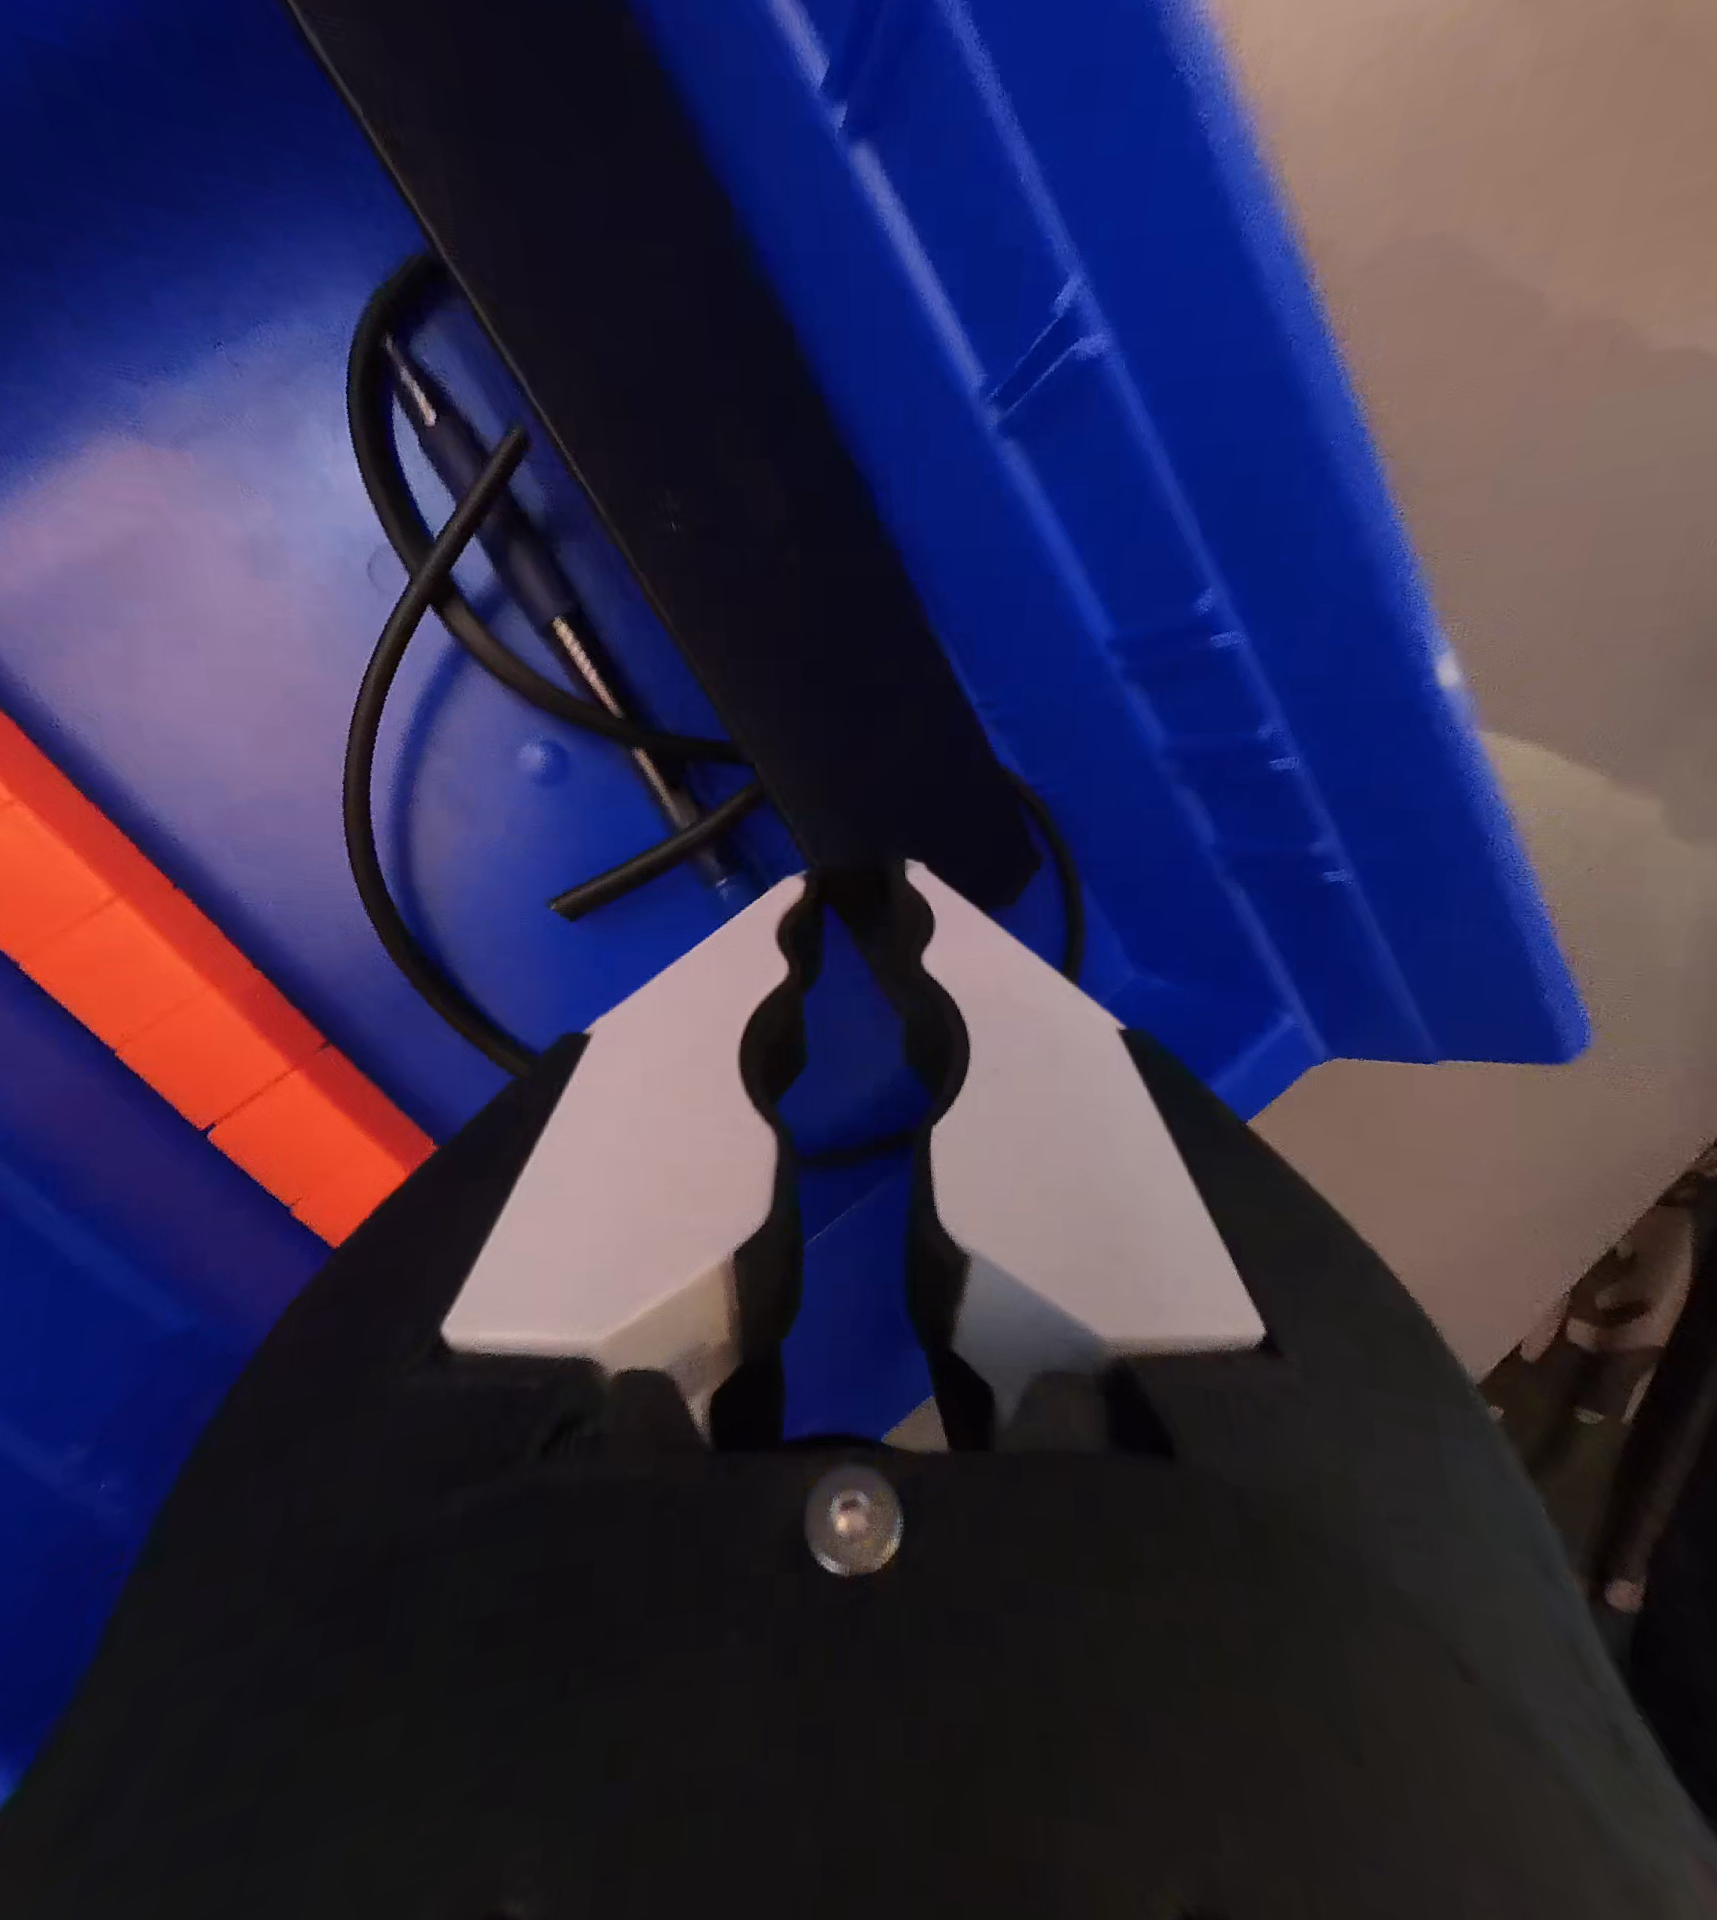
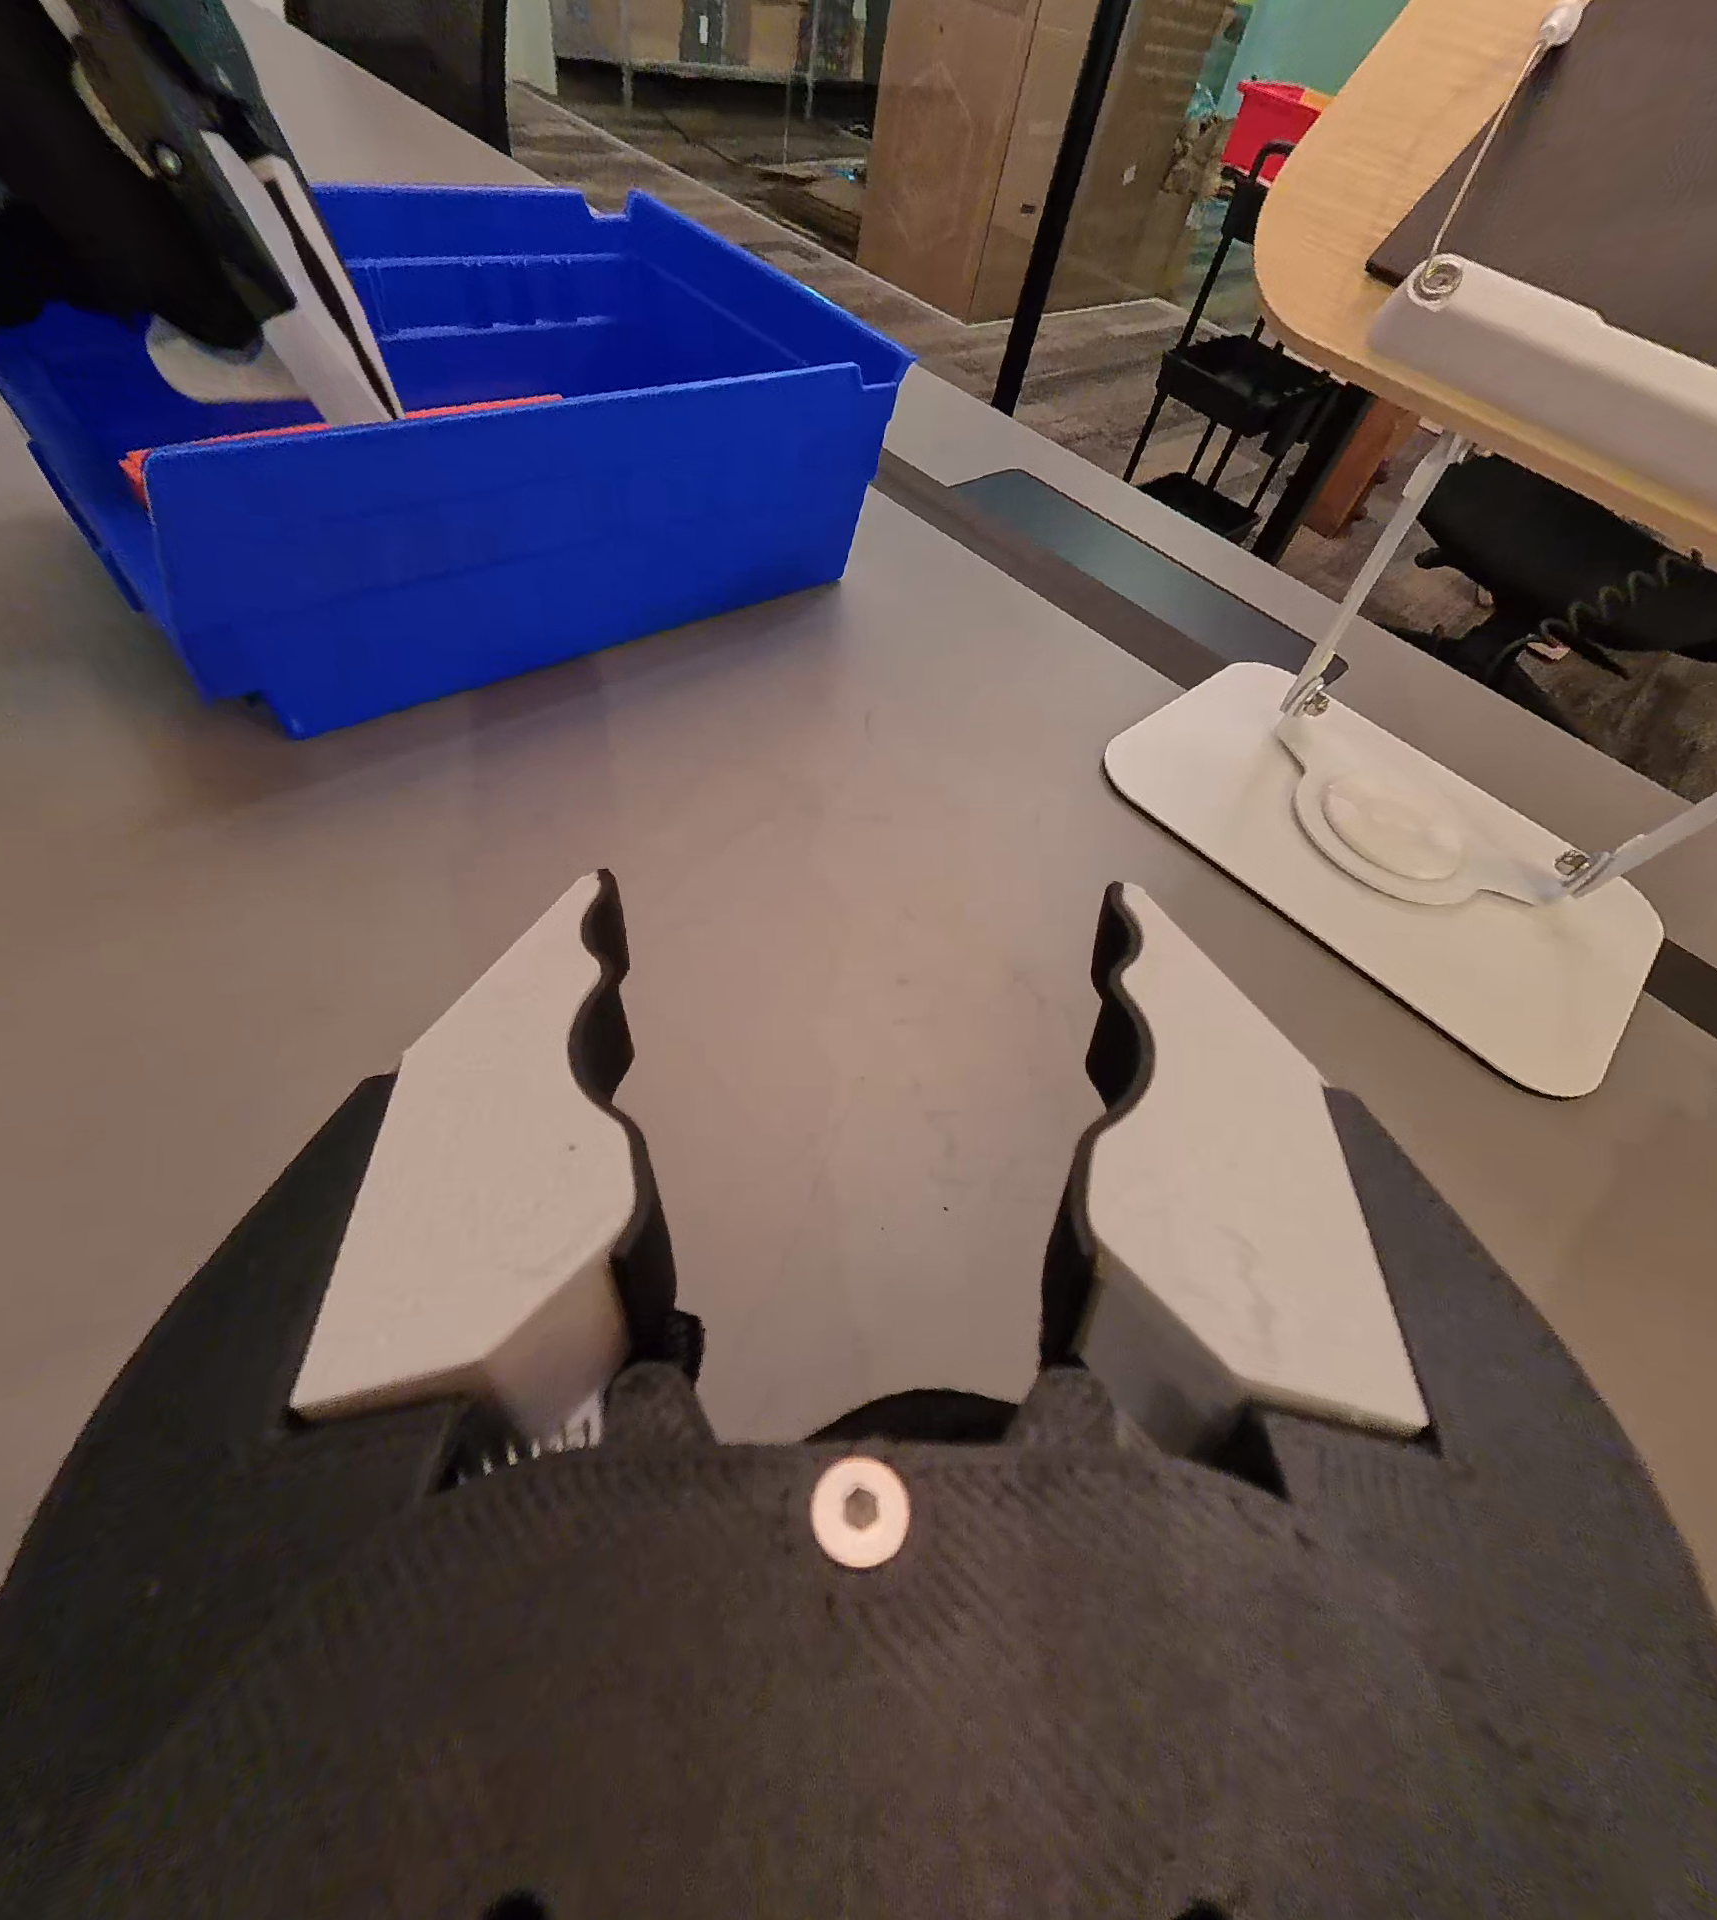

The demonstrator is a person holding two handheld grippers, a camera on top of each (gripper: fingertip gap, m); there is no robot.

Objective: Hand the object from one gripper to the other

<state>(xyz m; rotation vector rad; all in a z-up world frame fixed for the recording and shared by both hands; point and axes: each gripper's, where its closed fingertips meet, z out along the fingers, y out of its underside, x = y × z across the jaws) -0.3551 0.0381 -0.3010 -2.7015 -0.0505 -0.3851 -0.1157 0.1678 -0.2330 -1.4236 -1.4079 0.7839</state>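
My left gripper (image 1: pixel 854 894) is down inside a blue bin (image 1: pixel 1093 520), its fingertips shut on the near end of a long flat black bar (image 1: pixel 646 416). The bar runs away from the tips up and to the left. In the right wrist view the left gripper (image 2: pixel 355 395) reaches into the same bin (image 2: pixel 521 561) at upper left; the bar is hidden there. My right gripper (image 2: pixel 859 904) is open and empty, a little above the grey table (image 2: pixel 833 779), well apart from the bin.
A looped black cable (image 1: pixel 366 665) and a thin metal tool (image 1: pixel 521 561) lie on the bin floor beside the bar. An orange divider (image 1: pixel 106 935) crosses the bin. A white stand base (image 2: pixel 1405 883) holding a tilted wooden board (image 2: pixel 1405 208) stands at right. Tip to tip, the grippers are about 30 cm apart.
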